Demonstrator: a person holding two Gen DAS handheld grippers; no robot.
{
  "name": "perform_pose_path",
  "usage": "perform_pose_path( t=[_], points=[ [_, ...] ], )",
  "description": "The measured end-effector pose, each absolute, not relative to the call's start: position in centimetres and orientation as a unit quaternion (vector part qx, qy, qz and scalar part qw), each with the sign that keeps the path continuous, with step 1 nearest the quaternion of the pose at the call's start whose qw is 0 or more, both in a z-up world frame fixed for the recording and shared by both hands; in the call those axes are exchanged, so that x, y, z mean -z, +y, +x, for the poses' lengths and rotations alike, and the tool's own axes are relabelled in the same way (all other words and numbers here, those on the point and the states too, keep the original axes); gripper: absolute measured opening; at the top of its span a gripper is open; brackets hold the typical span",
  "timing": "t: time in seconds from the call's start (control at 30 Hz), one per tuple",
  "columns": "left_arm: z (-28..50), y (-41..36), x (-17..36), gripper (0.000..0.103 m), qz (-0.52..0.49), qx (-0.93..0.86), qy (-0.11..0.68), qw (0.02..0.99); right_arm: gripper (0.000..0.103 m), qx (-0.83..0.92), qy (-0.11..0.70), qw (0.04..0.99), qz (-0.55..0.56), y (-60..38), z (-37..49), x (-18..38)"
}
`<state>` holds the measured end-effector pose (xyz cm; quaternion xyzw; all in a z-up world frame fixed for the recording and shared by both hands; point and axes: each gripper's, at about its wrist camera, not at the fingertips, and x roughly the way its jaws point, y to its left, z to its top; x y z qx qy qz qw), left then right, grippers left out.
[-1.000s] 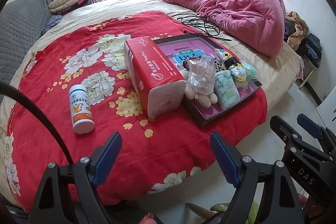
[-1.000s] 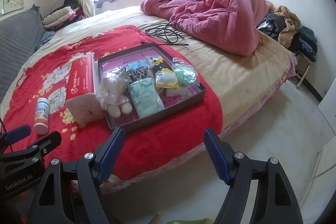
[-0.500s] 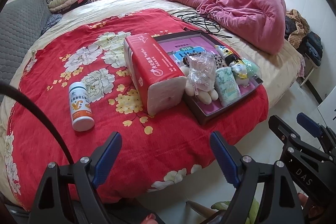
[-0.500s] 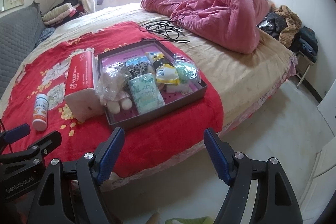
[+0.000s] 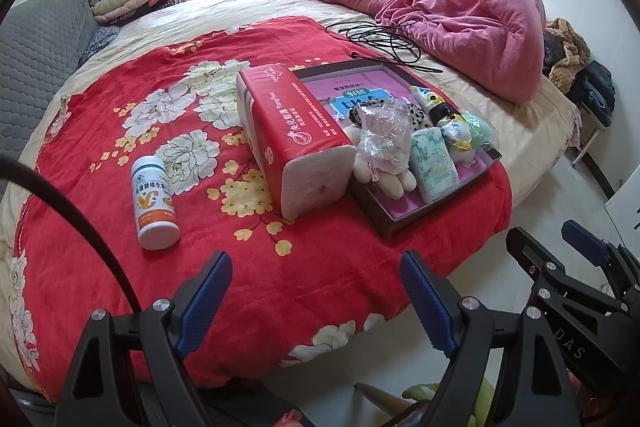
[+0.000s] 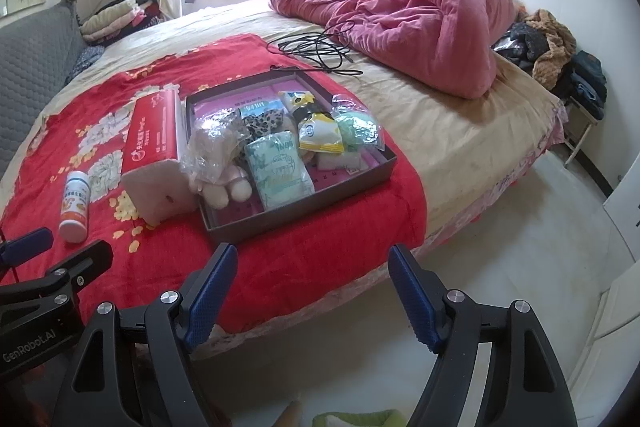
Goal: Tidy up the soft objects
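Both the left gripper (image 5: 316, 301) and the right gripper (image 6: 312, 293) have their jaws wide apart, holding nothing. Above them, at frame centre, the dark tray (image 6: 304, 213) holds soft packets, maybe a bagged plush toy (image 6: 218, 163). The red tissue pack (image 5: 288, 135) lies touching its left side.

"GenRobot.AI" stands on the black left claw (image 6: 26, 249) body, seen left of the right claw; "DAS" on the black right claw (image 5: 576, 251) body.
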<state>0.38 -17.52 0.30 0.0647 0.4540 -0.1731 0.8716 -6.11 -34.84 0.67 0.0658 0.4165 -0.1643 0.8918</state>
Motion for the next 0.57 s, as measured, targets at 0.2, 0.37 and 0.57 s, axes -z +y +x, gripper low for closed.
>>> perform_pose_path(
  t=[0.2, 0.37, 0.57],
  points=[
    [0.36, -17.56, -0.23, 0.085, 0.065, 0.172, 0.454, 0.872, 0.078, 0.162, 0.418, 0.891, 0.065, -34.80, -6.06, -0.55],
    [0.41, -17.53, -0.25, 0.085, 0.065, 0.170, 0.455, 0.872, 0.079, 0.162, 0.421, 0.890, 0.065, -34.75, -6.06, -0.48],
    [0.43, -17.42, -0.25, 0.085, 0.065, 0.169, 0.455, 0.872, 0.079, 0.162, 0.421, 0.890, 0.063, -34.69, -5.99, -0.41]
  ],
)
